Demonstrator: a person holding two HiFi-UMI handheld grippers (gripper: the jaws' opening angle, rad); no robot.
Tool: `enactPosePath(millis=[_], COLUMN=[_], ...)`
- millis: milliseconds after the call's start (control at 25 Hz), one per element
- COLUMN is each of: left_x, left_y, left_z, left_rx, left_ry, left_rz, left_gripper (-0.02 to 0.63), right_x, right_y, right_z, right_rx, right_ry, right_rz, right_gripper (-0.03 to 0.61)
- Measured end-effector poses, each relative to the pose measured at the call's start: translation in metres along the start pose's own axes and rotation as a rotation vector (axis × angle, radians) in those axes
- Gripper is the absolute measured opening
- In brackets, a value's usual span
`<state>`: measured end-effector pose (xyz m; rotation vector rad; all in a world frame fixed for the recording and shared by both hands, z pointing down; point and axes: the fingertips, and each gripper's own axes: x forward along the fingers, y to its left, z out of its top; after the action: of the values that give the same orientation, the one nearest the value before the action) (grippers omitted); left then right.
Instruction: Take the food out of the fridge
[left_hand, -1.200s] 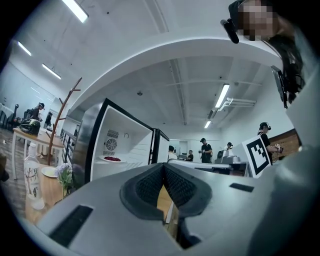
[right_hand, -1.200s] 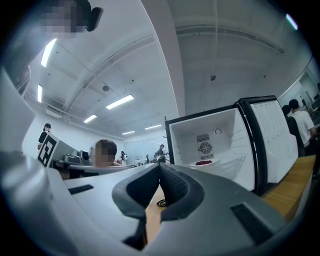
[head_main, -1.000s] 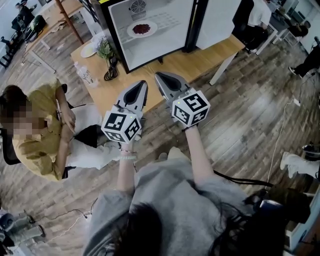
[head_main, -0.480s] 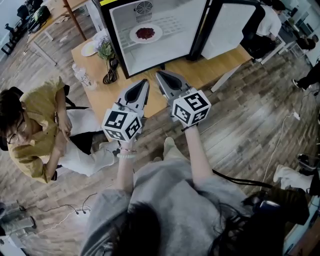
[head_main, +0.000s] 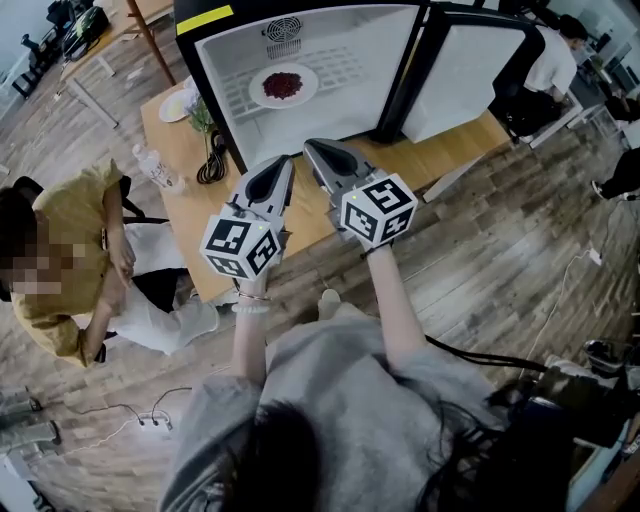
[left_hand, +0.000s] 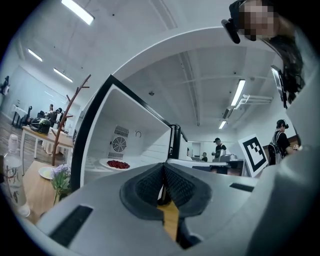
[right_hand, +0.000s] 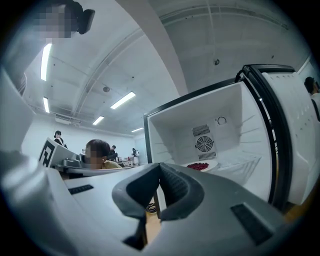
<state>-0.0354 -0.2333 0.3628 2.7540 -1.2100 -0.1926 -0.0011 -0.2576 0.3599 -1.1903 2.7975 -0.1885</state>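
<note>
A small white fridge (head_main: 350, 90) stands on a wooden table (head_main: 300, 215) with its door (head_main: 470, 70) swung open to the right. Inside, on a wire shelf, lies a white plate of dark red food (head_main: 283, 84), also seen as the plate of food (left_hand: 117, 164) and the plate of food (right_hand: 200, 166). Both grippers are level in front of the fridge and apart from it. My left gripper (head_main: 281, 166) is shut and holds nothing. My right gripper (head_main: 313, 152) beside it is shut and holds nothing too.
A vase of flowers (head_main: 205, 115), a water bottle (head_main: 160, 170), a small plate (head_main: 172, 104) and a black cable (head_main: 213, 160) sit on the table left of the fridge. A seated person in a yellow shirt (head_main: 70, 260) is at the left. More people and desks stand farther off.
Both grippers have moved forward toward the open fridge, side by side. The fridge and plate now show larger and lower in the head view. Both stay shut.
</note>
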Motion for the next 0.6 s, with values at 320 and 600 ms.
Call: enactPosePath(millis=[320, 600], left_x=[0.015, 0.024], left_y=[0.008, 0.023], left_z=[-0.007, -0.014], left_rx=[0.004, -0.008], left_ry=[0.004, 0.041], left_rz=[0.061, 0.079], left_gripper=[0.008, 0.008], right_x=[0.01, 0.023], right_y=[-0.022, -0.035], right_z=[-0.006, -0.012], right_rx=[0.038, 0.081], right_ry=[0.016, 0.024], right_rz=[0.048, 0.046], right_gripper=[0.009, 0.009])
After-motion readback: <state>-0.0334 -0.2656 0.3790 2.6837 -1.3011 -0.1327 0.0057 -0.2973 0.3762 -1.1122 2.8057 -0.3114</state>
